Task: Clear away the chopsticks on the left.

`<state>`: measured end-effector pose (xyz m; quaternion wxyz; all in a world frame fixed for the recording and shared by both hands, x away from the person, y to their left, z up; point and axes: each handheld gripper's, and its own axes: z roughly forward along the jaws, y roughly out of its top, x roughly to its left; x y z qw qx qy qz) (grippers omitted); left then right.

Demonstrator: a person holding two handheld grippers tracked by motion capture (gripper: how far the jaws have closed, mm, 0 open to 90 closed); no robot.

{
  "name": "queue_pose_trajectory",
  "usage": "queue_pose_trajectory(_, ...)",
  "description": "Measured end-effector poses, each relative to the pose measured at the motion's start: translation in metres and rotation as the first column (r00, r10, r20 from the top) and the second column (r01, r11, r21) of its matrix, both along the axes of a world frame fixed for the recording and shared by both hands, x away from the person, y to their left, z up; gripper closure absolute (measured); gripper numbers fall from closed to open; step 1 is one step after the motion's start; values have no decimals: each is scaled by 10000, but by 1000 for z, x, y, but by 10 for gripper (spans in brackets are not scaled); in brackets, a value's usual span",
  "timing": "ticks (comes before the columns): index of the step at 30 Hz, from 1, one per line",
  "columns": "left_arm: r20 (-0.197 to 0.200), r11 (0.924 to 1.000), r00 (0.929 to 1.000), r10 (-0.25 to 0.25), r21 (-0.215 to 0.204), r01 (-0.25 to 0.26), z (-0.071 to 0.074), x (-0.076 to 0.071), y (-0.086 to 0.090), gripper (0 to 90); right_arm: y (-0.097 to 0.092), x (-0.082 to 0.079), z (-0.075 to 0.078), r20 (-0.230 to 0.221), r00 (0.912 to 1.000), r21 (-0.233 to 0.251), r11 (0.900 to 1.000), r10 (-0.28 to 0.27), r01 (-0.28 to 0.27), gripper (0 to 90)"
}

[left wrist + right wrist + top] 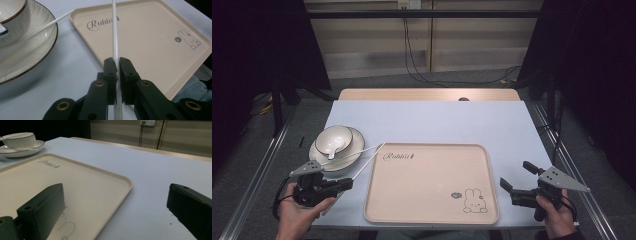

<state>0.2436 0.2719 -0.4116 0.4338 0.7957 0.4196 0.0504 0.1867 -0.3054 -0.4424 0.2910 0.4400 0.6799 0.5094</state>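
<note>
The left claw (117, 65) is clenched on one thin white chopstick (115, 37), angled over the beige plastic tray (155, 50). Light, stiff, slippery: grip near its thick end. The right claw (517, 176) is released.

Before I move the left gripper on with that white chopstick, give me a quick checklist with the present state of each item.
1. Left gripper shut on the held chopstick: ok, the jaws pinch it near its lower end.
2. Held chopstick's far end over the tray: ok, it crosses the tray's corner by the Rabbit lettering.
3. Second chopstick accounted for: ok, it lies across the plate rim, tip pointing at the tray.
4. Bowl seated on the plate: ok, spoon inside it.
5. Tray surface free: ok, nothing lies on it.
6. Right gripper out of the way: ok, open beside the tray's right edge.
</note>
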Motion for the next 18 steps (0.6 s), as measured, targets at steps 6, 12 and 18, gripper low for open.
queue_pose_trajectory(6, -317, 9970, 9969, 714, -263, -723, 1, 1, -22, 848, 0, 0, 0, 12, 10000, -11, 10000, 44, -44, 13)
queue_pose_trajectory(12, -867, 9889, 9861, 1417, -326, -1449, -9, 10, -35, 848, 0, 0, 0, -5, 10000, -13, 10000, 78, -78, 13)
queue_pose_trajectory(18, -1077, 9810, 9753, 1927, -19, -1940, -14, 9, -57, 848, 1, 1, 0, 38, 9999, -74, 9999, 106, -106, 13)
